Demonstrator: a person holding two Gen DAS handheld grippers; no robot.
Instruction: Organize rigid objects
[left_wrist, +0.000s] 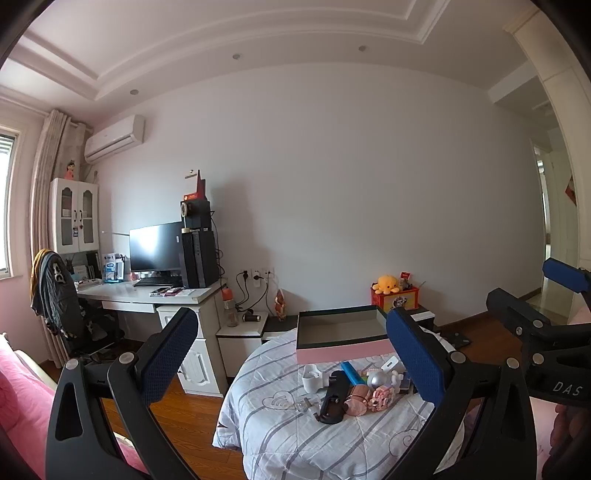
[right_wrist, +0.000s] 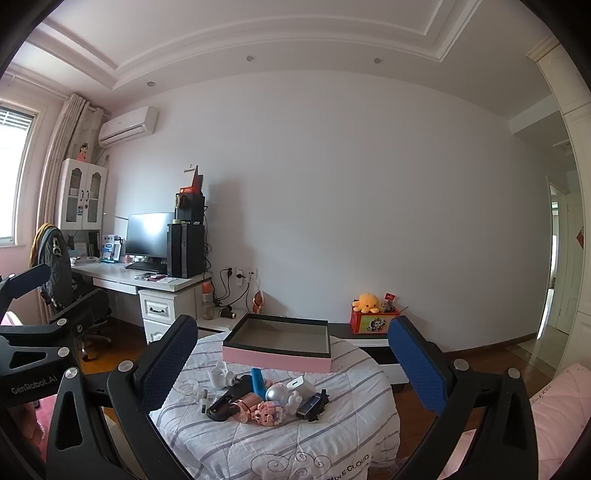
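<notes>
On the quilt-covered stand: the clutter pile (right_wrist: 266, 397) sits mid-surface, pink tray (right_wrist: 277, 347) just behind it, empty.
Left claw (left_wrist: 291, 354): jaws wide, holding nothing, level, well short of the pile.
Right claw (right_wrist: 291, 360): same — wide, empty, level.
Pile contents: white mug (right_wrist: 217, 377), blue tube (right_wrist: 258, 382), black case (right_wrist: 225, 402), silver ball (right_wrist: 277, 392), white charger (right_wrist: 301, 386), pink block figure (right_wrist: 266, 411) — touching or overlapping.
Step in hand: my read, pick the first item.
How to do it well: start at an outer piece such as the mug or the black case; tip the claw down, straddle one item only, avoid nudging neighbours.
Risk: ball likely rolls if bumped.
Surface: striped quilt (right_wrist: 280, 443), soft and wrinkled, so items may tilt under pressure.
Room: bedroom, wood floor, white desk (right_wrist: 147, 278) with monitor (right_wrist: 149, 234) at left, plain wall behind.
</notes>
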